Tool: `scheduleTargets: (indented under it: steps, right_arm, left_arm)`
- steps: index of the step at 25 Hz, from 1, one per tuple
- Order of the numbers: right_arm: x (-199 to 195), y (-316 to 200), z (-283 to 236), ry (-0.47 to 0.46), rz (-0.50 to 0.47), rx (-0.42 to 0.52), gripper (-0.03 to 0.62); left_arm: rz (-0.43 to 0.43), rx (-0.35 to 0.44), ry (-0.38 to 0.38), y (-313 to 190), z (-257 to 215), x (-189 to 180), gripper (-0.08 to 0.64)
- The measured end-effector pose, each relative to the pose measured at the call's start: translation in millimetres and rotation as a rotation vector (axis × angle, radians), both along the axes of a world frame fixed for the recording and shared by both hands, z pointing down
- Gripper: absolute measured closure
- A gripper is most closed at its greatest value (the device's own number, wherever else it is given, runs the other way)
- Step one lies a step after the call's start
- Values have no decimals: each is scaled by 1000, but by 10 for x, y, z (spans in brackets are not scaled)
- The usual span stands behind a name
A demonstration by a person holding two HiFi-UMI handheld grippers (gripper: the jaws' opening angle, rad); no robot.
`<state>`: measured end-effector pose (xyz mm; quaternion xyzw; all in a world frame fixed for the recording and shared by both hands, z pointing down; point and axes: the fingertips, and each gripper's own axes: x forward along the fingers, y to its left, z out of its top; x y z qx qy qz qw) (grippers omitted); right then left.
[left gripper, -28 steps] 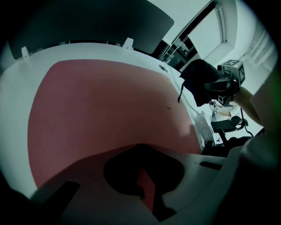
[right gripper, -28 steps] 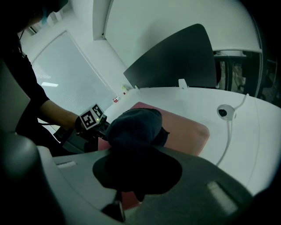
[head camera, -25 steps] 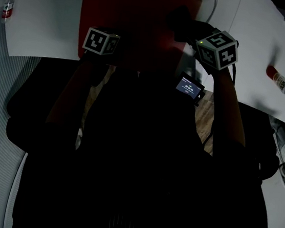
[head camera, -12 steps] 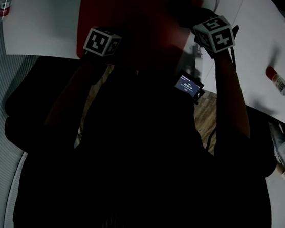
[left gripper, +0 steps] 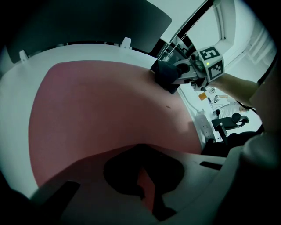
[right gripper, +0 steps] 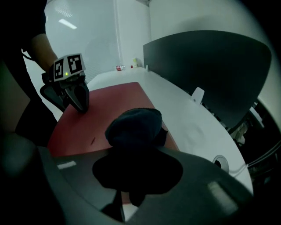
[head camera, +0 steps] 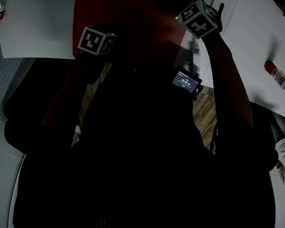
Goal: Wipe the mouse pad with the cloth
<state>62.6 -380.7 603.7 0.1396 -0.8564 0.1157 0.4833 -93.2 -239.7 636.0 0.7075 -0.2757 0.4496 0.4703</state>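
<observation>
Mid-wipe. Right gripper (right gripper: 134, 173) fingers are clenched on the dark cloth (right gripper: 134, 125), with the bunched wad down on the red mouse pad (left gripper: 101, 110) at its far right part. Left gripper (left gripper: 142, 182) fingers are drawn almost together with nothing between them. Their tips are planted on the pad's near edge, which looks like an anchor. The pad lies flat on the white bench (right gripper: 197, 132).

To do this well, my take:
- Keep the left tips pressing so the pad doesn't creep.
- Keep the wad flat on the surface, not dragging on one corner.
- Run overlapping passes edge to edge and don't run off onto the bench.
- The small dark speck (left gripper: 168, 106) mid-pad probably wants a pass.

Vs a second ago: the right gripper has gone further out and leftward across the pad. The left one has barely shifted.
</observation>
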Motion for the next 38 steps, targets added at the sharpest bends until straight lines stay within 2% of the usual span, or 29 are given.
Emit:
scheduleTargets:
  steps: [3, 8, 12, 17, 21, 24, 29, 32, 35, 38]
  right_arm:
    - [-28, 47, 102, 36, -48, 40, 520]
    - [-30, 106, 138, 71, -55, 96, 523]
    - [-196, 482, 143, 62, -84, 74, 523]
    - [-610, 1462, 168, 18, -274, 19, 523]
    - [-659, 1592, 201, -2, -368, 11, 523]
    - [-487, 1267, 216, 1, -333, 39, 522]
    - [90, 212, 188, 50, -43, 89, 522]
    - [133, 120, 147, 73, 51, 73, 522]
    - [-76, 466, 148, 81, 19, 76, 525]
    - [-411, 1151, 164, 64, -157, 45, 525]
  left_arm:
    - [0, 7, -1, -5, 4, 6, 557]
    - [4, 9, -2, -10, 14, 12, 556]
    - [5, 12, 0, -5, 16, 20, 557]
    - [5, 18, 4, -21, 28, 28, 557]
    - [-3, 23, 10, -25, 22, 25, 557]
    - [-10, 26, 7, -17, 26, 12, 557]
    - [-23, 43, 1, -22, 30, 8, 556]
    - [-36, 49, 14, -7, 56, 15, 557]
    - [-37, 48, 4, -15, 25, 11, 555]
    - [-38, 49, 3, -21, 13, 22, 557]
